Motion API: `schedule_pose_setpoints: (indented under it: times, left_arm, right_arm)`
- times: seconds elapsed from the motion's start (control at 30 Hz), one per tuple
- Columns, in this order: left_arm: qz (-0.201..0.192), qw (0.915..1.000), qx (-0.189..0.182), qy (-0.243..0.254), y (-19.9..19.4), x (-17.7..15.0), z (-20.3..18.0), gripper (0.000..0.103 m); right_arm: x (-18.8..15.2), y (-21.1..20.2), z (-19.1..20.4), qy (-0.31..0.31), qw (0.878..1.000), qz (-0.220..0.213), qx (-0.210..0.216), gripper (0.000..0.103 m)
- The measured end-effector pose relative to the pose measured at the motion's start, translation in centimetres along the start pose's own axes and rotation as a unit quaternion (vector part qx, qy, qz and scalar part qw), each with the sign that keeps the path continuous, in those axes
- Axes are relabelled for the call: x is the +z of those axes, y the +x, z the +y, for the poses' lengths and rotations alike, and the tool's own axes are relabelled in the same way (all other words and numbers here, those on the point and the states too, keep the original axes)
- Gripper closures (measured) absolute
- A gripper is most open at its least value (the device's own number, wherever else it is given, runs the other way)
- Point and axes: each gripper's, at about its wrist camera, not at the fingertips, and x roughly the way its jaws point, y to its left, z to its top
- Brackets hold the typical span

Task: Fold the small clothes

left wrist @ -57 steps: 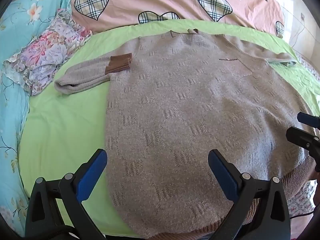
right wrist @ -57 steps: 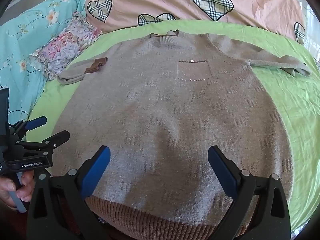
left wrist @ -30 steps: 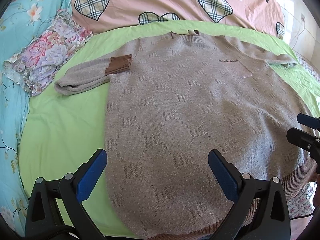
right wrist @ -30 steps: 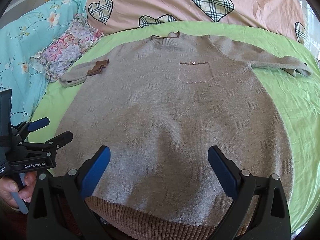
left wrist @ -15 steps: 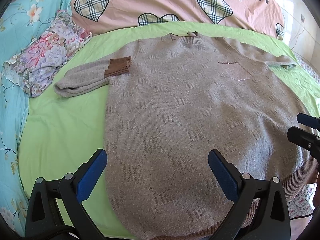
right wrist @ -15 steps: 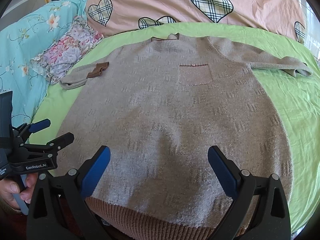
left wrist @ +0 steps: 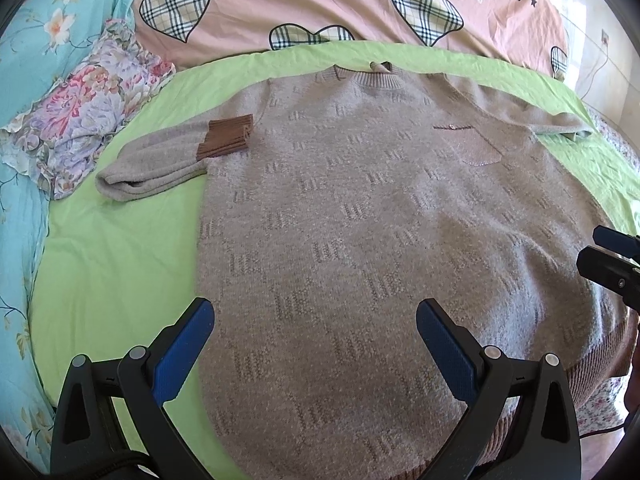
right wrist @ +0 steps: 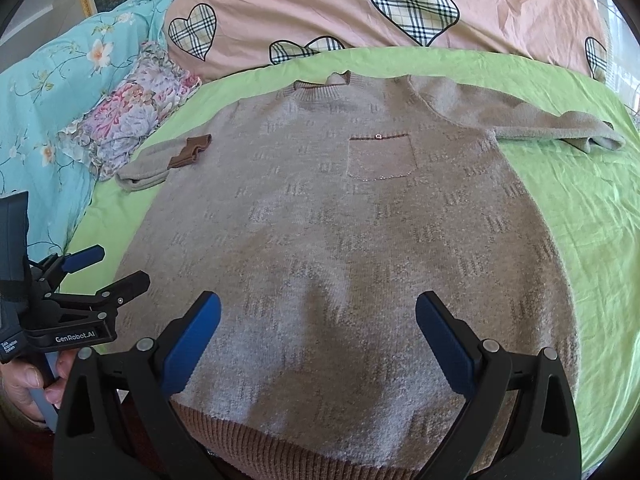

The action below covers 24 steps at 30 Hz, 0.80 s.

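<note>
1. The left gripper (left wrist: 312, 336) hangs with its jaws spread wide and nothing between them, above the sweater's lower left edge. The spread suits a first pinch of thick knit, though no grasp has begun.
2. The right gripper (right wrist: 318, 332) is likewise wide apart and empty, poised over the lower middle of the body just above the ribbed hem (right wrist: 280, 440). It appears staged to take the hem or side.
3. The grey-brown knit sweater (left wrist: 380, 240) lies face up and flat on the green sheet (left wrist: 112, 264), collar at 12 o'clock and hem at 6 o'clock. That layout leaves both sides free for folding.
4. Its left sleeve (left wrist: 160, 160) is doubled back at 10 o'clock, the brown cuff (left wrist: 226, 136) resting on the shoulder. The right sleeve (right wrist: 556, 128) stretches toward 2 o'clock, and probably needs drawing in first.
5. The chest pocket (right wrist: 380, 156) faces upward.
6. Beyond lie a floral cushion (left wrist: 80, 120) at 10 o'clock, just beside the folded sleeve, and a pink heart-print quilt (left wrist: 320, 0) at 12 o'clock. Neither touches the body, so nothing blocks a fold.
</note>
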Motion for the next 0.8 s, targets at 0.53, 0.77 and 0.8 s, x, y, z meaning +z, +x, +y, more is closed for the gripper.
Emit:
schedule_pose_setpoints:
  times: [0.53, 0.77, 0.8]
  left_arm:
    - [0.006, 0.9998, -0.005, 0.018, 2.0, 4.0, -1.2, 0.001]
    - [-0.002, 0.9999, 0.004, 0.010, 3.5, 7.7, -0.6, 0.001]
    - [-0.002, 1.0000, 0.005, 0.007, 3.8, 8.1, -0.5, 0.001]
  right_arm:
    - [2.6, -1.4, -8.6, 0.090, 0.995, -0.017, -0.033, 0.005]
    - [5.6, -3.1, -16.3, 0.146, 0.984, -0.071, -0.065, 0.006]
    - [6.2, -3.3, -17.8, 0.157, 0.982, -0.080, -0.070, 0.007]
